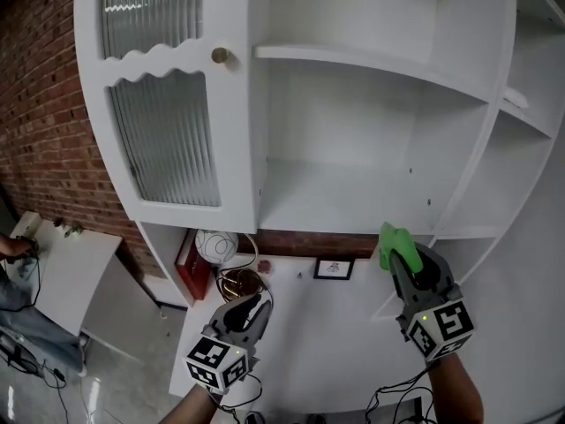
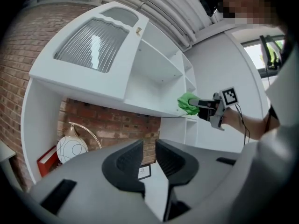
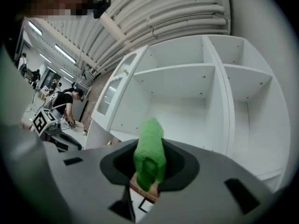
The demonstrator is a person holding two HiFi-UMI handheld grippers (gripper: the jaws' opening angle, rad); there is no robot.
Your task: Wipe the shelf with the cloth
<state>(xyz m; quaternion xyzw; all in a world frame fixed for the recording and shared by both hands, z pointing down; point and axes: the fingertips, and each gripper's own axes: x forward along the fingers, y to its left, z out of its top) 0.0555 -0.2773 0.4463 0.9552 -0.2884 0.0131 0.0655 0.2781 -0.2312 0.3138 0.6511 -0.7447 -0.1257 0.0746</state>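
Observation:
A green cloth (image 1: 391, 239) is folded into a roll and my right gripper (image 1: 402, 259) is shut on it. It hangs just in front of the lower open shelf (image 1: 353, 208) of the white cabinet, near the shelf's right front edge. In the right gripper view the cloth (image 3: 149, 149) sticks out between the fingers toward the open compartments. The left gripper view shows the cloth (image 2: 188, 103) close to the shelf's front lip. My left gripper (image 1: 256, 307) hangs low at the left, under the cabinet. Its jaws (image 2: 148, 146) are nearly together with nothing between them.
A ribbed-glass door (image 1: 163, 140) with a brass knob (image 1: 220, 56) closes the cabinet's left side. Below stand a globe lamp (image 1: 216, 246), a red book (image 1: 188, 268) and a small framed picture (image 1: 334, 268) against brick. A person (image 1: 13, 263) works at far left.

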